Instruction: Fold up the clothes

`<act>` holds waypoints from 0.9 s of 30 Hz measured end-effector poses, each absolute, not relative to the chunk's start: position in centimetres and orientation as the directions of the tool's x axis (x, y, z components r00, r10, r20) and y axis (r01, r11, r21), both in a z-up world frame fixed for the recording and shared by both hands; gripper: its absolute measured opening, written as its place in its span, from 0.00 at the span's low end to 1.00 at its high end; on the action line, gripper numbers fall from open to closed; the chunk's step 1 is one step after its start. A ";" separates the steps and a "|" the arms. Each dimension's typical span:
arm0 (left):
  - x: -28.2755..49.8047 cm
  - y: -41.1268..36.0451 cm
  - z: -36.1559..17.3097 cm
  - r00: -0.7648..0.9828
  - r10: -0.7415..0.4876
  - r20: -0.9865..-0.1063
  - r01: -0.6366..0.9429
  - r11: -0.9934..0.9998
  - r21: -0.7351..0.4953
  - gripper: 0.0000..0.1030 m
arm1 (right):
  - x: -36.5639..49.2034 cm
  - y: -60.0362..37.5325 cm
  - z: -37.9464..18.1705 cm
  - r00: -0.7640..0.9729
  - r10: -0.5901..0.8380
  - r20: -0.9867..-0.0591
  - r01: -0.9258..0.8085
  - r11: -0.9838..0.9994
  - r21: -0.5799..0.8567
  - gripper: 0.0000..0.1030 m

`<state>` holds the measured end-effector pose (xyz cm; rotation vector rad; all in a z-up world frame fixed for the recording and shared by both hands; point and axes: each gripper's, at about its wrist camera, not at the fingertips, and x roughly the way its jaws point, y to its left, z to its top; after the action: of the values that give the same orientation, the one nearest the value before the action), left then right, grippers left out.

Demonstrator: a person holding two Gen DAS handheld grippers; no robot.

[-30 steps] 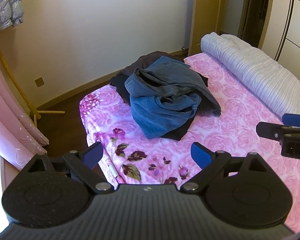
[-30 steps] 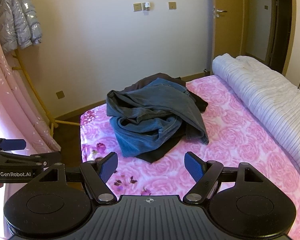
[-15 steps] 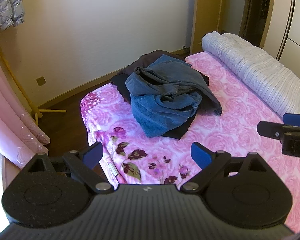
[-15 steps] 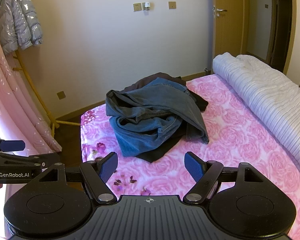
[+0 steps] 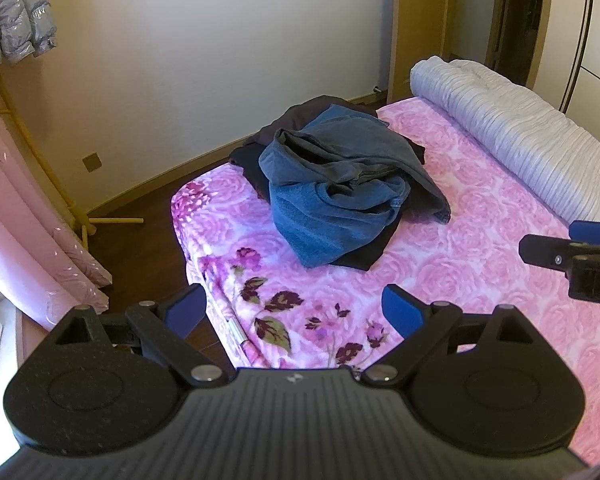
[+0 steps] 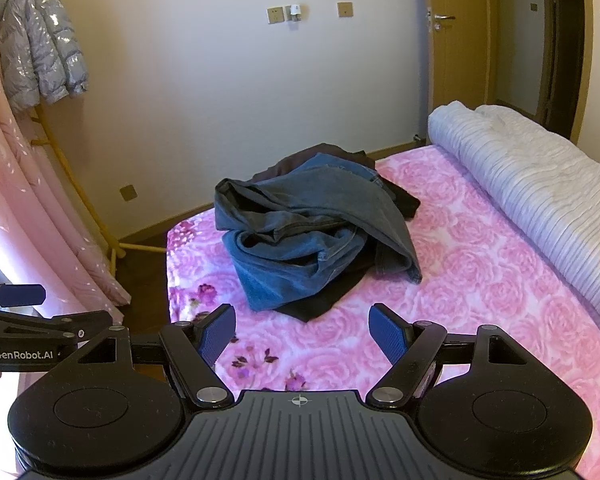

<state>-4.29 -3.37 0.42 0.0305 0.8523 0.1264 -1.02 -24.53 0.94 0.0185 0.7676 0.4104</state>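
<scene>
A crumpled heap of blue jeans (image 5: 340,196) (image 6: 312,240) lies on top of a dark brown garment (image 5: 300,120) (image 6: 400,200) near the far corner of the pink floral bed (image 5: 480,248) (image 6: 480,280). My left gripper (image 5: 294,308) hovers open over the bed's near corner, well short of the heap, nothing between its blue pads. My right gripper (image 6: 302,334) is also open and empty, above the bed in front of the heap. Each gripper shows at the edge of the other's view.
A rolled grey-white quilt (image 5: 520,140) (image 6: 540,184) runs along the bed's right side. Pink curtains (image 6: 28,208) and a yellow rack (image 5: 40,168) with a silver jacket (image 6: 40,60) stand on the left. A wooden door (image 6: 456,40) is behind the bed; dark floor (image 5: 140,248) lies left of it.
Both grippers have drifted slightly; the heap sits marginally further right in the left view. Both stay open and the clothes have not moved.
</scene>
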 end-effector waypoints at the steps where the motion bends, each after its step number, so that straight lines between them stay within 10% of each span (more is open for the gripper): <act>1: -4.4 -3.4 0.4 0.650 0.127 -0.749 -0.101 0.992 0.081 0.90 | -1.1 -24.5 0.9 0.644 0.370 -0.670 -0.356 0.920 0.166 0.75; 27: -3.0 0.0 -0.9 0.696 0.071 -0.714 -0.069 0.997 0.032 0.87 | 1.9 -23.3 -0.7 0.654 0.366 -0.662 -0.406 0.908 0.101 0.75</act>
<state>-3.05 0.03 -0.85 0.0029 0.7966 0.0779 1.87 -23.32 -0.70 -0.0572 0.7382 0.4378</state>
